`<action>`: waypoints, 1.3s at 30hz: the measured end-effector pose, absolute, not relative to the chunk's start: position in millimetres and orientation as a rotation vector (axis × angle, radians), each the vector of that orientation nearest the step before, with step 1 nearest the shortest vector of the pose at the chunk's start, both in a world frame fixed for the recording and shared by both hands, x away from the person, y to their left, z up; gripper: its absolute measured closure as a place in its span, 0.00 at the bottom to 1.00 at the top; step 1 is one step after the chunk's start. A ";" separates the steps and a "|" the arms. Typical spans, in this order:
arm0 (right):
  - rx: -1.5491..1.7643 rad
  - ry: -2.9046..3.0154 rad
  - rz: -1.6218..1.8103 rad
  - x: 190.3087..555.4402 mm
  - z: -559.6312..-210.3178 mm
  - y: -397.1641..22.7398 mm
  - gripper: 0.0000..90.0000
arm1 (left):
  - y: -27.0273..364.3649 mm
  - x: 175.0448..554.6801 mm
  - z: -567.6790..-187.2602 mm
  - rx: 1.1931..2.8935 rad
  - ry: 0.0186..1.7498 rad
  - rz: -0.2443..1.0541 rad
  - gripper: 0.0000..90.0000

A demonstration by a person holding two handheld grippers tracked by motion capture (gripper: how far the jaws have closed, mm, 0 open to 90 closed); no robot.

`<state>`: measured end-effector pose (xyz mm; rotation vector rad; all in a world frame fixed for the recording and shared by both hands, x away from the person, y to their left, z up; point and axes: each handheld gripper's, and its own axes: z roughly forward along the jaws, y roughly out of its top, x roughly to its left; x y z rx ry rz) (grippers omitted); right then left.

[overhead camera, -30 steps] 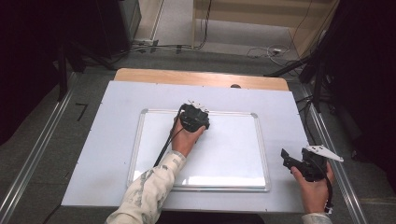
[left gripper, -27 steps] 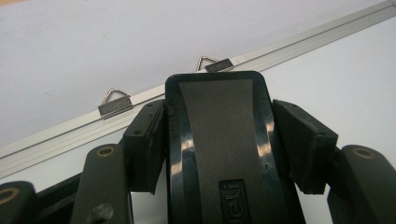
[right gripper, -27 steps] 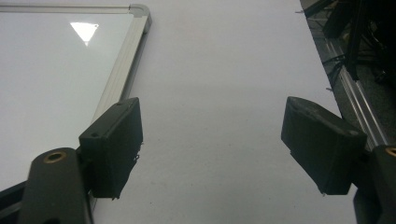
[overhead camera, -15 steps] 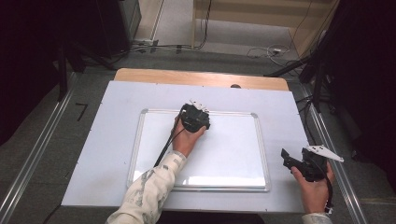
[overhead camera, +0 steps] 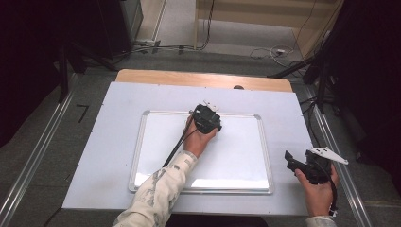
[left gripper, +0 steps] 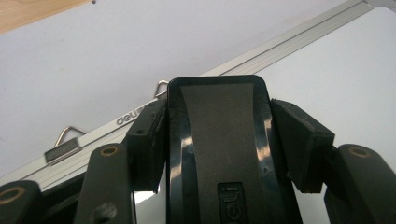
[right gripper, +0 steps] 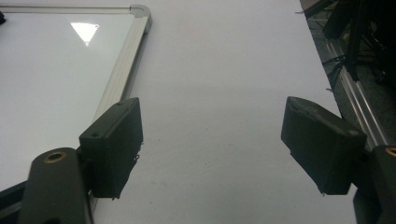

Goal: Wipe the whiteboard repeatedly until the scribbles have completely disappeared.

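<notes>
The left hand-held gripper (overhead camera: 207,118) sits just above the centre of the high view, over the top edge of the whiteboard (overhead camera: 236,156), its jaws clamped on a black whiteboard eraser (left gripper: 219,149). In the left gripper view the eraser's long axis runs up the frame toward the board's aluminium rim, the white surface spreading to the right. The right hand-held gripper (overhead camera: 309,166), jaws spread and empty, waits at lower right on the desk (overhead camera: 113,123), just beside the board, so the left hand looks best placed for any wiping.
</notes>
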<state>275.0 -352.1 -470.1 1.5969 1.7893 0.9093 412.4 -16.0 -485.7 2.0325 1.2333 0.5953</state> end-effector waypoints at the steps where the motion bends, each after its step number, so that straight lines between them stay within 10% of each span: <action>1: 1.598 1.789 0.908 275.0 -470.1 -352.4 0.21 | -17.1 412.7 -485.7 2.034 1.232 0.597 0.45; 39: 1.593 1.798 0.891 275.9 -471.7 -350.4 0.21 | 56.5 401.1 -487.7 1.964 1.341 0.601 0.45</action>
